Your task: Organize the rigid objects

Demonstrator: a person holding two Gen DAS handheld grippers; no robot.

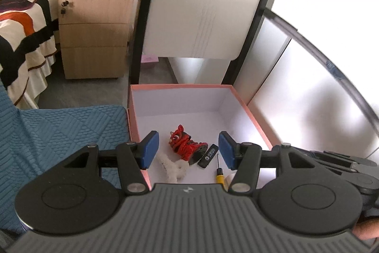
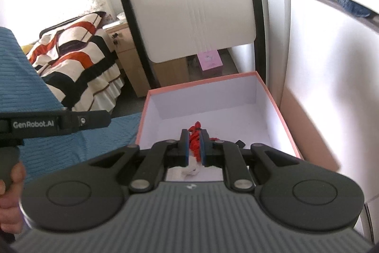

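1. Left wrist view, nearest: left gripper [image 1: 187, 149] with its blue-padded fingers [image 1: 148, 149] spread wide, nothing between the pads. It hangs above the near end of the pink box [image 1: 255, 117].
2. Beyond and below the fingers, on the white box floor: red toy figure [image 1: 183, 142] roughly centred between the two pads; white fuzzy piece [image 1: 171, 167] just beside it, nearer the left pad; black stick-shaped device [image 1: 208, 155] touching or just beside the toy's base, with a round white mark and print too small to read; yellow-handled screwdriver [image 1: 219, 173] near the right pad.
3. Box sits against the blue quilted cover [image 1: 59, 134]; whether on a bed or a counter, cannot tell.
4. Right wrist view, nearest: right gripper [image 2: 194, 146] with fingers pressed nearly together, holding nothing; the red toy shows through the slit from the box floor below.
5. At left, a hand [image 2: 10, 184] grips the other device, whose arm reads "GenRobot.AI" [image 2: 33, 124].
6. Farther: white chair back [image 1: 203, 4], wooden drawer cabinet [image 1: 94, 32], striped bedspread [image 1: 21, 23].
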